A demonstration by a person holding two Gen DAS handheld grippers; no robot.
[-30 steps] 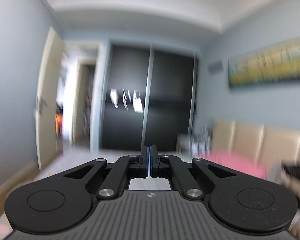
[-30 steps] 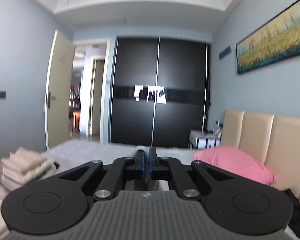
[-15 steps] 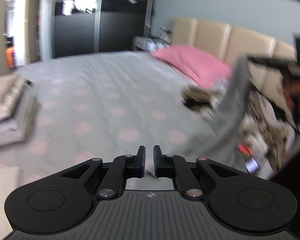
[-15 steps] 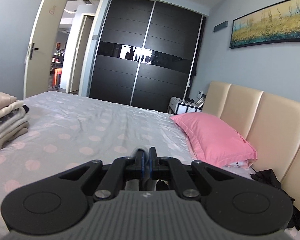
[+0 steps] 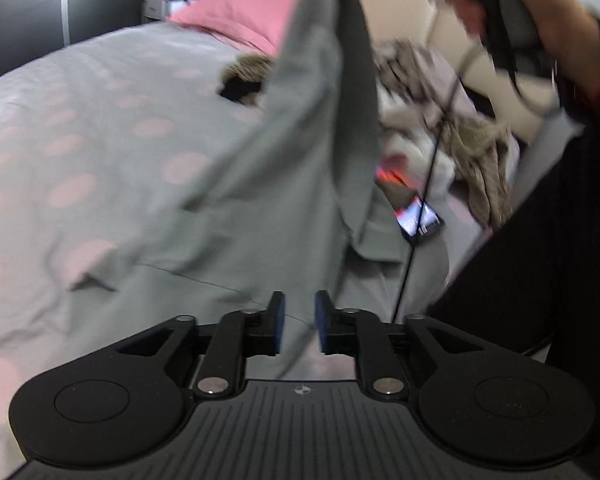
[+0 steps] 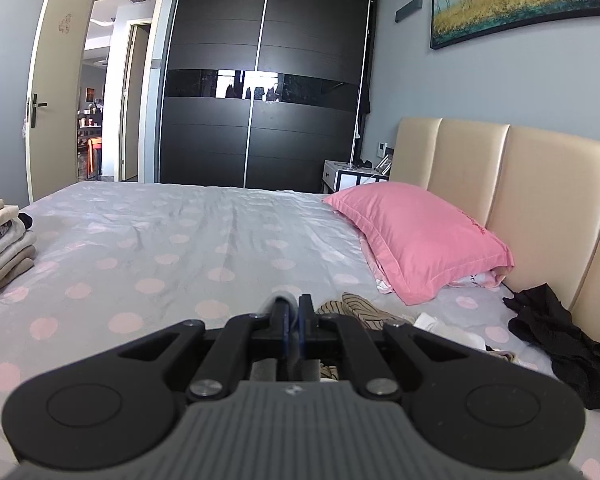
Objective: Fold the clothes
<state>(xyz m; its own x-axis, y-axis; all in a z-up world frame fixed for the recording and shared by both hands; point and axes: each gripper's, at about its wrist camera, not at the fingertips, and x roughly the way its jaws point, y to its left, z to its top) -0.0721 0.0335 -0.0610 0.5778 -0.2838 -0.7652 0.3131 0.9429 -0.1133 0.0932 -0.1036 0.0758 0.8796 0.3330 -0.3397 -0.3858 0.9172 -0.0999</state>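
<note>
Left gripper (image 5: 299,322) has its jaws apart, nothing between them, right over the low hem of the grey garment (image 5: 300,152). Right gripper (image 6: 293,322) is pinched on a bit of that cloth, holding it high, so it hangs long-axis upright from near the pink pillow (image 6: 416,248) down to the bed (image 6: 160,240). Left's nearer the loose end.

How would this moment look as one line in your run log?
task: fold clothes | right gripper: shut on grey garment, lifted | left gripper: open near hem | folded stack: on bed
</note>
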